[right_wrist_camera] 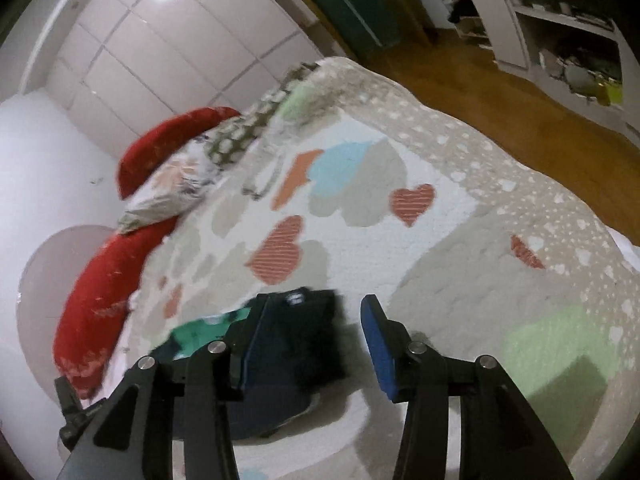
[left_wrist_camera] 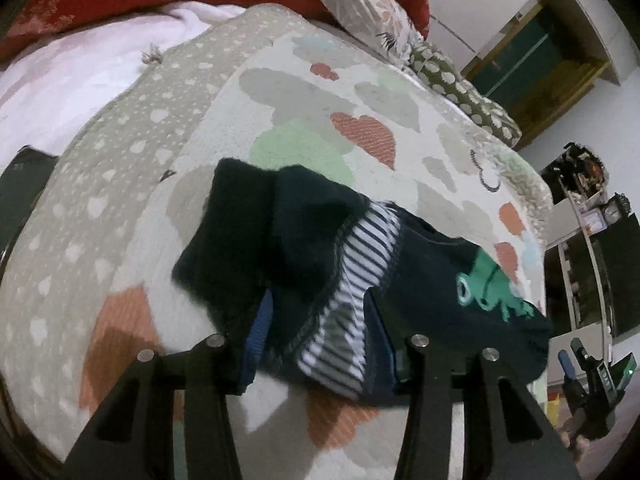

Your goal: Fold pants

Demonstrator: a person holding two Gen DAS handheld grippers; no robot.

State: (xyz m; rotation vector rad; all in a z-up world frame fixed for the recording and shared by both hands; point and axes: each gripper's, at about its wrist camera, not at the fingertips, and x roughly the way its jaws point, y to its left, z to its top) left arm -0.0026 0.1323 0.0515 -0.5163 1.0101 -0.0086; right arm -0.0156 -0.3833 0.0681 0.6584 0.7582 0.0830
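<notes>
The dark navy pants (left_wrist_camera: 320, 272) lie crumpled on the heart-patterned bedspread (left_wrist_camera: 160, 208), draped between the left gripper's (left_wrist_camera: 316, 344) spread fingers, long axis running rightward toward the right gripper (right_wrist_camera: 316, 344), whose fingers stand parted, holding nothing.

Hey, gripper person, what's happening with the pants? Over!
Left hand-held gripper open around pants. Right hand-held gripper open, pants between fingers. Pants bunched on blanket. Nothing blocking.

Pants (left_wrist_camera: 304, 248) soft matt knit; bedspread (left_wrist_camera: 200, 128) nubbly cloth.
</notes>
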